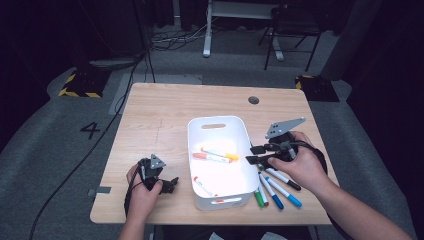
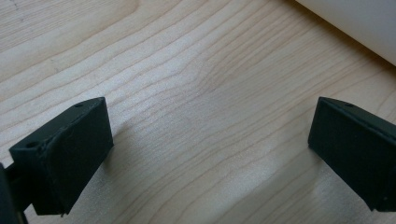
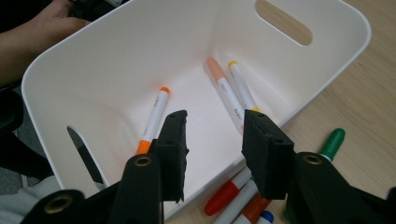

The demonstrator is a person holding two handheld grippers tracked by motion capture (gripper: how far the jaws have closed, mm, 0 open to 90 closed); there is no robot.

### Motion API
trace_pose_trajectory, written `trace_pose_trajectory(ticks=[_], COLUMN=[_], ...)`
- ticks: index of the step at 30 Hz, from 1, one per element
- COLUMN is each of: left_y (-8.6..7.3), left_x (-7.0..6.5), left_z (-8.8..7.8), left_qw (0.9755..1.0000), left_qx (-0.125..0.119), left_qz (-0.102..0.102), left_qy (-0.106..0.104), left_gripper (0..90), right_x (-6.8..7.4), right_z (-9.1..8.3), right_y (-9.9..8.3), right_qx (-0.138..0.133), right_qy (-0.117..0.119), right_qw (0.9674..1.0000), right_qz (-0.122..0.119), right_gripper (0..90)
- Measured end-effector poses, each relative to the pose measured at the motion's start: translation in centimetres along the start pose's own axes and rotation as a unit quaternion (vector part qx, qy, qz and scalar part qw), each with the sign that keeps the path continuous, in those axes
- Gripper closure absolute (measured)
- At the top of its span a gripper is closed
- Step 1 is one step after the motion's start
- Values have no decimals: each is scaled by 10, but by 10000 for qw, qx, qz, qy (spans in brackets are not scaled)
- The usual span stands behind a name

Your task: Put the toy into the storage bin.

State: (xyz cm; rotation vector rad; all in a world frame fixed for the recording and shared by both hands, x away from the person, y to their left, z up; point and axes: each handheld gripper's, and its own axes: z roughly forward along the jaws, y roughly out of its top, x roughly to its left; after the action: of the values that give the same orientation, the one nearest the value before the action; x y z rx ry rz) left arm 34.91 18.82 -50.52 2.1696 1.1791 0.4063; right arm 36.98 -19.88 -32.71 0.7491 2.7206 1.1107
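Markers [image 1: 277, 187] lie on table [image 1: 160, 110] just right of white bin [image 1: 216, 126], near right gripper [image 1: 252, 154]; three more lie inside bin; right hand [image 1: 295, 167] holds gripper above bin's right rim, aimed left, jaws partly apart, nothing between; left gripper [image 1: 172, 184] rests low on table beside bin's left wall, jaws spread wide, empty.

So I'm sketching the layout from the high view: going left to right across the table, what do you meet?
left gripper → white bin holding three markers → right gripper, jaws apart with nothing between them → loose markers on the table.
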Motion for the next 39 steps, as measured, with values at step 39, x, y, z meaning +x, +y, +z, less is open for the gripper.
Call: trace_pose_trajectory(ticks=[39], left_y=[0], left_x=[0], left_z=[0], left_qw=[10000], left_qx=[-5], left_qz=[1], left_qy=[-1], left_gripper=[1], right_x=[-77], right_z=[21], right_y=[-112], right_qx=[1045], right_qy=[-808], right_qw=[9876], right_qz=[853], right_gripper=[639])
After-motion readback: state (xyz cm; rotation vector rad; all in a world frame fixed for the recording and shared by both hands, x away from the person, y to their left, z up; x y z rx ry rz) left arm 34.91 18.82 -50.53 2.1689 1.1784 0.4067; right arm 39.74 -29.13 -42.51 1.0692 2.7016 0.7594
